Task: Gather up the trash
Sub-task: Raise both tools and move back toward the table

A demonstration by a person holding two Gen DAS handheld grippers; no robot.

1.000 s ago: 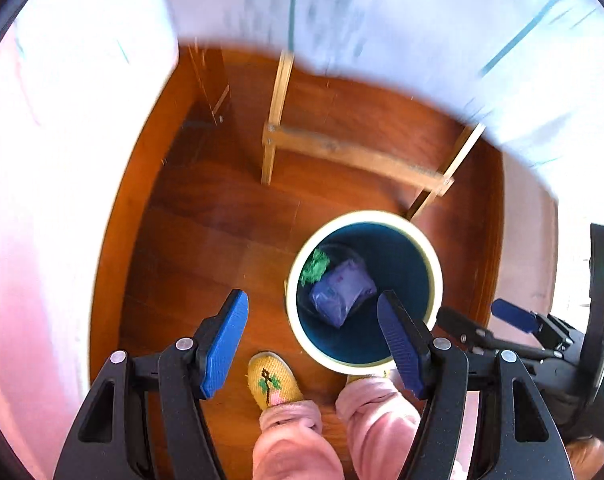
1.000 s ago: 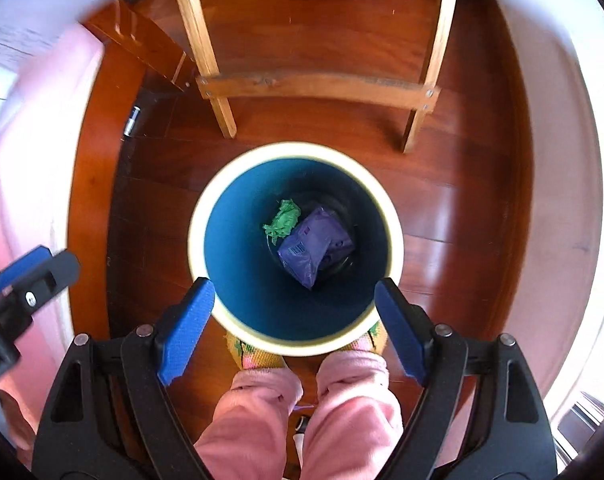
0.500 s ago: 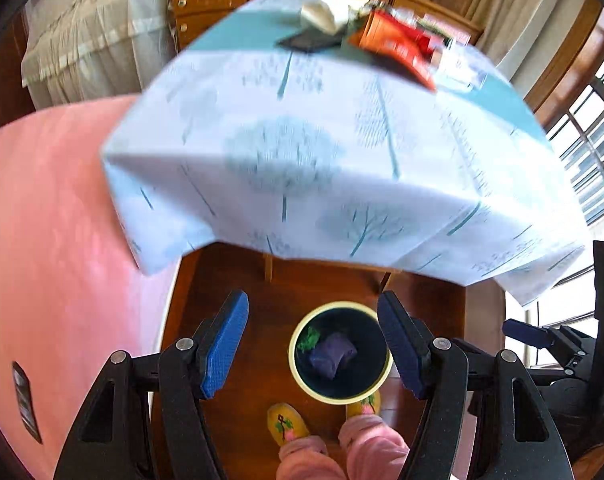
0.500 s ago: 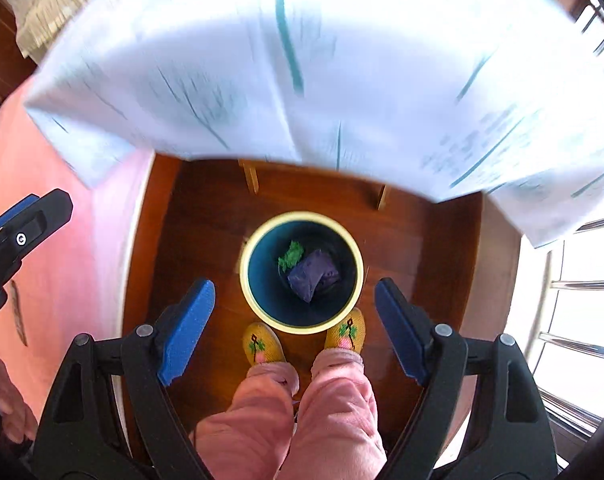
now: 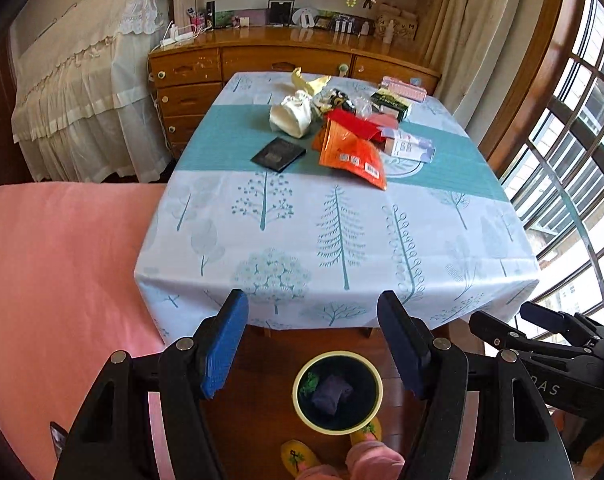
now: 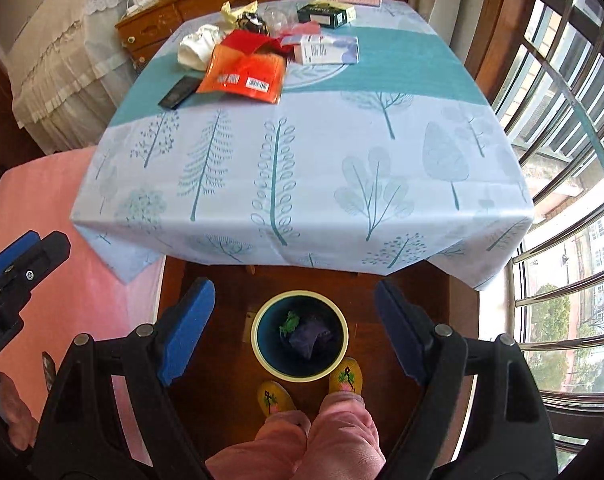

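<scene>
A round bin with a cream rim stands on the floor at the table's near edge; it also shows in the right wrist view. A purple packet and a green scrap lie in it. Trash sits at the table's far part: an orange packet, a white bag, a dark flat pouch, a red wrapper and a white box. My left gripper and right gripper are open and empty, high above the bin.
The table has a tree-print cloth. A pink bed lies to the left. A wooden dresser stands behind the table. Windows run along the right. My slippered feet stand by the bin.
Both grippers have risen and tilted up from over the bin, so the tabletop and its trash have come into view. Both stay open and empty.
</scene>
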